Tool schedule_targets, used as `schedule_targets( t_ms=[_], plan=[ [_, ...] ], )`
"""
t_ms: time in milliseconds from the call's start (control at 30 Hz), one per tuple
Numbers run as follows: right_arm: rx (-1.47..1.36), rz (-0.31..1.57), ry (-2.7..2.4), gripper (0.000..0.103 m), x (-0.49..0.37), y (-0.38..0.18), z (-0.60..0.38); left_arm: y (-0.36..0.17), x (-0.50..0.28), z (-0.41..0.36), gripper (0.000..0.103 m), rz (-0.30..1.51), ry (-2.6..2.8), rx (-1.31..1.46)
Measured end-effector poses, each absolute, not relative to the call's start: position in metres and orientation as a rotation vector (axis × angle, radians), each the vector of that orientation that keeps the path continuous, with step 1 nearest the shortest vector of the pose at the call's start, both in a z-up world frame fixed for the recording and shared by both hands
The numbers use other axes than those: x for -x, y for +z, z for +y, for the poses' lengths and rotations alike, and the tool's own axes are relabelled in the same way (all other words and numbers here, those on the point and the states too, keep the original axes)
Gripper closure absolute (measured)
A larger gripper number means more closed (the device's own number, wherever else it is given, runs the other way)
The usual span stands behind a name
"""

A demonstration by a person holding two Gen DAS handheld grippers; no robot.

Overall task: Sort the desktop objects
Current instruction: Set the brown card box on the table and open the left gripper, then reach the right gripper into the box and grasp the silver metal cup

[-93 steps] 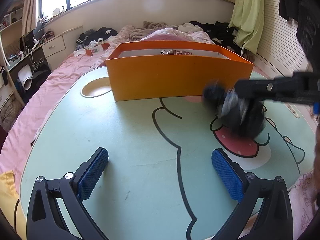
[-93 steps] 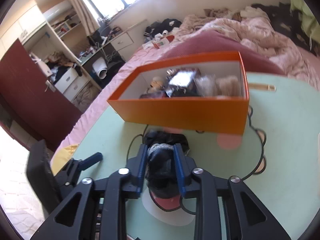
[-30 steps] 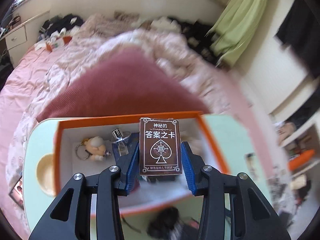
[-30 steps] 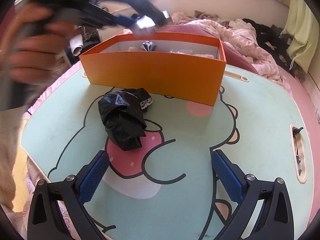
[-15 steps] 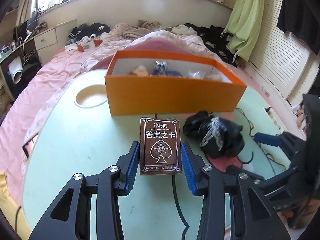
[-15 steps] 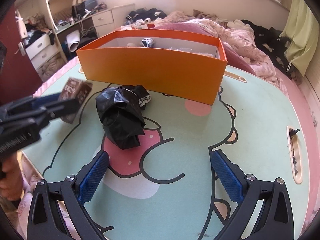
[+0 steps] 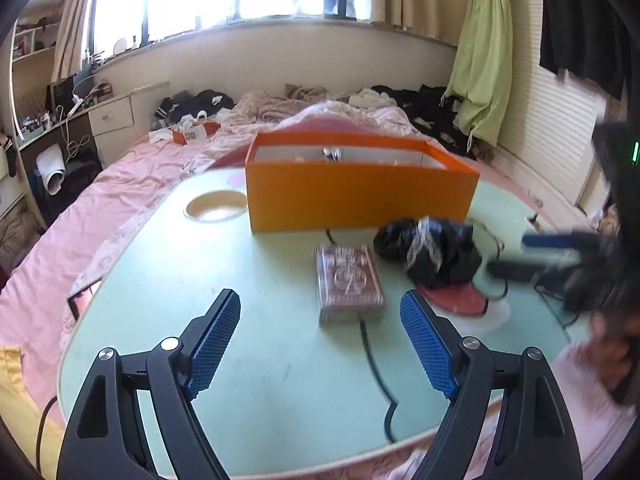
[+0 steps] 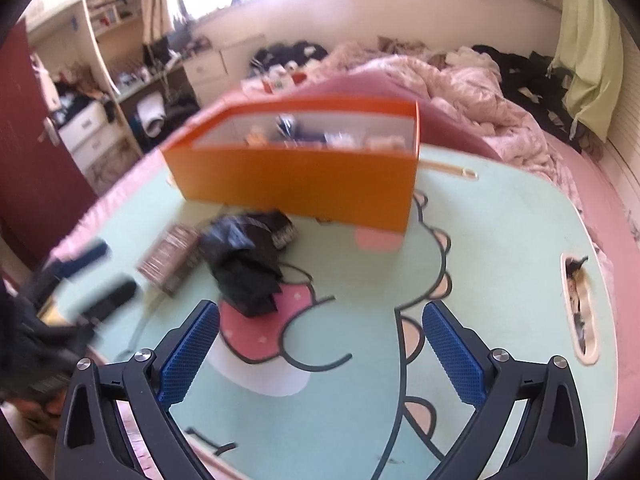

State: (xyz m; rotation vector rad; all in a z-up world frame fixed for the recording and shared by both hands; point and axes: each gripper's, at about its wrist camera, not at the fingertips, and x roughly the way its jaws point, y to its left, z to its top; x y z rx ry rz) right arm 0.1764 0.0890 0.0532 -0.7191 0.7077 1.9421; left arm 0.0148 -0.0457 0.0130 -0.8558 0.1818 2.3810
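Note:
A brown card box (image 7: pixel 350 284) lies flat on the green cartoon table (image 7: pixel 240 360), also seen as a blur in the right wrist view (image 8: pixel 172 264). My left gripper (image 7: pixel 319 298) hovers just in front of it, jaws opening, the box between the fingertips with the blue pads clear of its sides. A black crumpled bundle (image 7: pixel 432 252) (image 8: pixel 244 264) sits to its right. Behind both stands the orange box (image 7: pixel 360 196) (image 8: pixel 296 184) with several small items inside. My right gripper (image 8: pixel 320 312) is open over the table with nothing between its pads.
A round cup hole (image 7: pixel 216 206) is cut into the table left of the orange box. A slot (image 8: pixel 580 304) with dark bits runs along the table's right edge. Pink bedding (image 7: pixel 100 200) surrounds the table. A screen (image 7: pixel 82 300) shows at the left rim.
The left gripper carried the card box from over the orange box down to the table, then its jaws spread and the box now lies flat. The right gripper rose slightly.

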Motion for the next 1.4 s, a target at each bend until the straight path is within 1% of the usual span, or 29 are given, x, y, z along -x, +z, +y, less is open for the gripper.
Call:
schedule_targets(
  t_ms=[100,167,233,267,300,333,367,433,467,500,600,733,767,833,967,1167,1267,1400],
  plan=[
    [0.662,0.710,1.986,0.001,-0.177,0.080,0.099,-0.002,-0.012,-0.041,0.020,0.215,2.345,0.904],
    [0.628,0.725,2.005,0.003,-0.170,0.098,0.117,-0.006,-0.017,-0.036,0.014,0.277,2.368,0.876],
    [0.613,0.763,2.014,0.013,-0.160,0.111,0.140,-0.007,-0.017,-0.034,0.013,0.275,2.357,0.874],
    [0.616,0.790,2.018,0.016,-0.151,0.117,0.157,-0.008,-0.017,-0.034,0.011,0.272,2.356,0.873],
    [0.633,0.802,2.013,0.023,-0.143,0.121,0.173,-0.009,-0.016,-0.034,0.011,0.268,2.357,0.870],
    [0.660,0.805,2.004,0.028,-0.131,0.124,0.191,-0.010,-0.016,-0.035,0.009,0.266,2.360,0.865],
    [0.688,0.808,1.992,0.030,-0.120,0.124,0.206,-0.011,-0.016,-0.035,0.008,0.265,2.364,0.860],
    [0.752,0.825,1.979,0.037,-0.101,0.121,0.233,-0.012,-0.017,-0.034,0.008,0.264,2.364,0.858],
    [0.798,0.837,1.971,0.039,-0.089,0.116,0.249,-0.012,-0.017,-0.035,0.008,0.264,2.364,0.856],
    [0.826,0.846,1.961,0.041,-0.082,0.112,0.260,-0.013,-0.017,-0.035,0.008,0.263,2.364,0.854],
    [0.914,0.854,1.901,0.041,-0.062,0.091,0.286,-0.013,-0.018,-0.036,0.008,0.260,2.362,0.847],
    [0.951,0.903,1.842,0.042,-0.051,0.068,0.305,-0.013,-0.018,-0.036,0.008,0.256,2.360,0.838],
    [0.966,0.907,1.818,0.046,-0.051,0.062,0.310,-0.013,-0.017,-0.037,0.008,0.254,2.359,0.835],
    [0.988,0.934,1.795,0.070,-0.051,0.054,0.315,-0.013,-0.017,-0.038,0.008,0.252,2.357,0.832],
    [0.916,0.986,1.817,0.072,-0.061,0.056,0.312,-0.013,-0.018,-0.038,0.008,0.248,2.355,0.828],
    [0.762,0.979,1.977,0.072,-0.080,0.100,0.263,-0.013,-0.018,-0.038,0.008,0.250,2.353,0.828],
    [0.756,0.958,2.060,0.072,-0.083,0.118,0.219,-0.013,-0.018,-0.038,0.008,0.249,2.352,0.828],
    [0.817,0.961,2.139,0.072,-0.078,0.108,0.170,-0.013,-0.018,-0.038,0.008,0.253,2.352,0.831]
  ],
)
